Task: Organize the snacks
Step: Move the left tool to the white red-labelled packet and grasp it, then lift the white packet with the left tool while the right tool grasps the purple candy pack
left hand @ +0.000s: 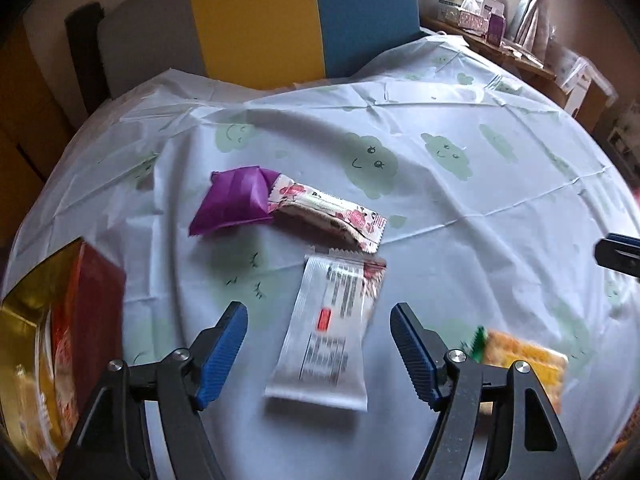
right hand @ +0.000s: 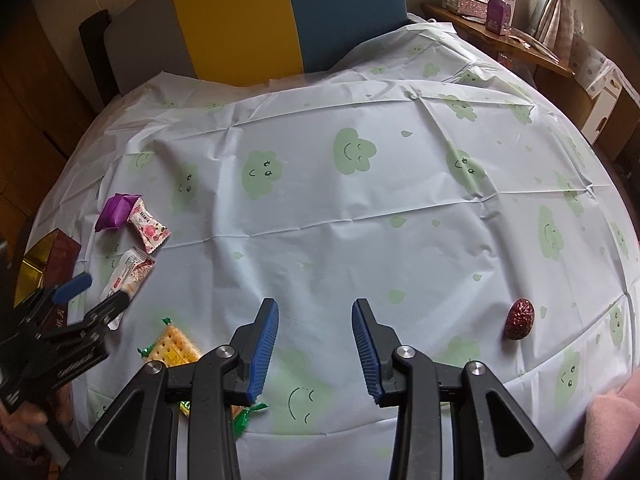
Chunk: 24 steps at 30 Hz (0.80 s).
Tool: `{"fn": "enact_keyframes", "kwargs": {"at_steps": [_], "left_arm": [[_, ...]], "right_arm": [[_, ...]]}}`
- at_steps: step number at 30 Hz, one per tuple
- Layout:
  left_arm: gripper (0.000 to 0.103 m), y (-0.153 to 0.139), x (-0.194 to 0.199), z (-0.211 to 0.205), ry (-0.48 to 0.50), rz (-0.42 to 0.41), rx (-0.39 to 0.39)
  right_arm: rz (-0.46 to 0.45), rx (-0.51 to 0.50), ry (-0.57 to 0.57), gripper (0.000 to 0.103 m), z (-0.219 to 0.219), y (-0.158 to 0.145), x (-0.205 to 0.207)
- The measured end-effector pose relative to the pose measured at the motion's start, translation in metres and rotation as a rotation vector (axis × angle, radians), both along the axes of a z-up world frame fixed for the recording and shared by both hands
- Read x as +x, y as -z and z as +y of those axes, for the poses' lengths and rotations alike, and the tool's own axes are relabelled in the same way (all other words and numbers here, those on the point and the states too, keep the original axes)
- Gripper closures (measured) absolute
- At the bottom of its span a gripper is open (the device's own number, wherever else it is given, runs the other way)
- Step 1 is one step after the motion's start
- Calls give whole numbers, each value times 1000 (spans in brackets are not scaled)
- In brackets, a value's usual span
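In the left wrist view my left gripper (left hand: 319, 338) is open, its blue fingers on either side of a white snack bar (left hand: 326, 336) lying on the tablecloth. Beyond it lie a pink-flowered snack bar (left hand: 328, 216) and a purple packet (left hand: 236, 200). A cracker pack (left hand: 524, 364) lies at the right. In the right wrist view my right gripper (right hand: 315, 344) is open and empty above the cloth. A wrapped red date (right hand: 519, 318) lies to its right. The cracker pack (right hand: 174, 346) is at its left, partly under the gripper. The left gripper (right hand: 96, 292) shows at far left over the white bar (right hand: 128, 272).
A red and gold box (left hand: 80, 320) stands at the table's left edge, also in the right wrist view (right hand: 52, 256). The cloud-print tablecloth (right hand: 360, 220) covers the table. A yellow and blue chair back (left hand: 304, 16) is behind it. A cluttered wooden shelf (right hand: 500, 36) is at the back right.
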State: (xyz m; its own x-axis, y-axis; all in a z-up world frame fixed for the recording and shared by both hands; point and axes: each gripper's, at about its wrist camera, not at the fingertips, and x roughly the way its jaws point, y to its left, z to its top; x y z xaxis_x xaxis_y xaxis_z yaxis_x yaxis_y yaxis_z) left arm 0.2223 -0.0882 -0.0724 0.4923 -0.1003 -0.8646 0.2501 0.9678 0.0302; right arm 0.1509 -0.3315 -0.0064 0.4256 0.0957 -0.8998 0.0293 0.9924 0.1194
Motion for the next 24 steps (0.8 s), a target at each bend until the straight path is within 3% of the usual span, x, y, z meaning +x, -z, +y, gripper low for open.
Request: {"fn": "enact_keyframes", "kwargs": {"at_steps": [2,3,4,5,11,17,24], "left_arm": [[34,5,3,-2,9,-4,1],[53,8,3,-4,15,1,10],[55,10,0,-5,20,-5,4],[65,9,-4,-5,21,-20,-4],[67,7,-48,3,12,-49,-29],[62,12,-109,25,-42,-119,-71],[61,20,-134,32,-42,-209,-83]], "right_arm": [[2,0,1,64,0,0,0],[2,-1,1,64,0,1,0],[2,-1,1,64,0,1,1],[2,-1,2,64,0,1,1],[-4,-5,-3,64,1,1,1],[-3,-21,-26,64,6,3,0],[-5,-31,-82,64,17,6,-2]]}}
